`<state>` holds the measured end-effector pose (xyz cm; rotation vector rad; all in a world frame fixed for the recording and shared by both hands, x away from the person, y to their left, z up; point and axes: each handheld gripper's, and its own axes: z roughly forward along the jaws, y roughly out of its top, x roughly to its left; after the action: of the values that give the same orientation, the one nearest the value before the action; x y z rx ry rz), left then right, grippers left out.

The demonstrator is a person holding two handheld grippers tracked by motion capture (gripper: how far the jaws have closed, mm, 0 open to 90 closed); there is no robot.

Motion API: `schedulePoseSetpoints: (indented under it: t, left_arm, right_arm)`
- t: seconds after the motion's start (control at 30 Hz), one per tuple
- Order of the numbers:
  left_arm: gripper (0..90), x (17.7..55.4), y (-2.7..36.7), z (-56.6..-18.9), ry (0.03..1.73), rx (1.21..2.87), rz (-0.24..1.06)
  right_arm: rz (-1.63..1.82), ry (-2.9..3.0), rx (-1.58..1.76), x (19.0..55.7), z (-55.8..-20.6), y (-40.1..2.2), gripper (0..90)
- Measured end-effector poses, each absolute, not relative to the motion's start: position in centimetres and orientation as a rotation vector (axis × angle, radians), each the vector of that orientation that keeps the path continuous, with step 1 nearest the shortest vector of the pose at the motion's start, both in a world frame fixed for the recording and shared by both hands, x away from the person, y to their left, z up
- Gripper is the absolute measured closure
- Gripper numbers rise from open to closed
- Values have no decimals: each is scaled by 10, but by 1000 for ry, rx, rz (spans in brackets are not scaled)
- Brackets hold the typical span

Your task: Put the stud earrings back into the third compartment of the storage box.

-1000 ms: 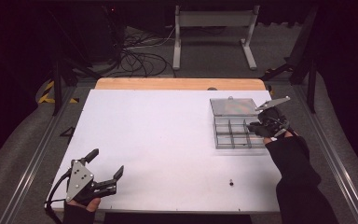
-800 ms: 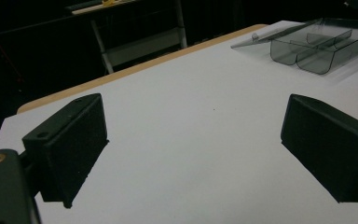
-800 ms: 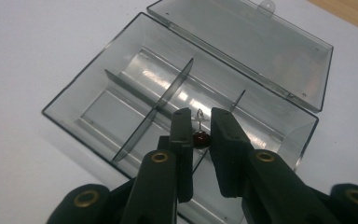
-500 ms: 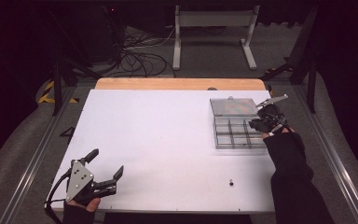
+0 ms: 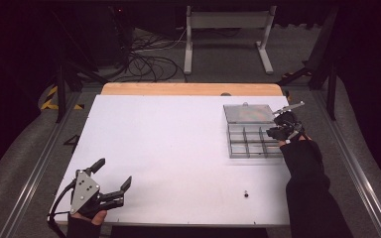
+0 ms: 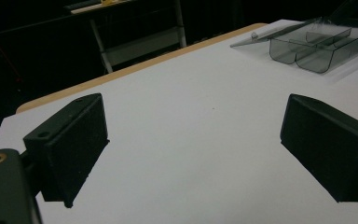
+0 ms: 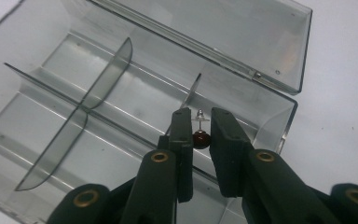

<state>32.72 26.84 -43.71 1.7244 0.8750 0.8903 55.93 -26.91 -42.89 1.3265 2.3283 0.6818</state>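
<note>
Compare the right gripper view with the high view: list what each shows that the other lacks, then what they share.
Right gripper view alone: a dark red earring with a silver post, pinched in the right tool above a compartment. High view alone: the left tool open near the table's front corner, and a small dark item lying loose. Shared: the clear divided box with its lid open.

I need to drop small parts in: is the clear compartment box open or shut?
Open. The compartment box has its lid swung back flat behind it, leaving the divided compartments uncovered, with the right gripper holding a small earring over one.
</note>
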Motion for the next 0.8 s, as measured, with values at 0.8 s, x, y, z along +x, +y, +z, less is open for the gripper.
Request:
schedulePoseSetpoints:
  t: [0.8]
  left_arm:
    - [79,327,269,-437,880,1719,887]
  right_arm:
    - [697,2318,1299,553,-425,-269,601]
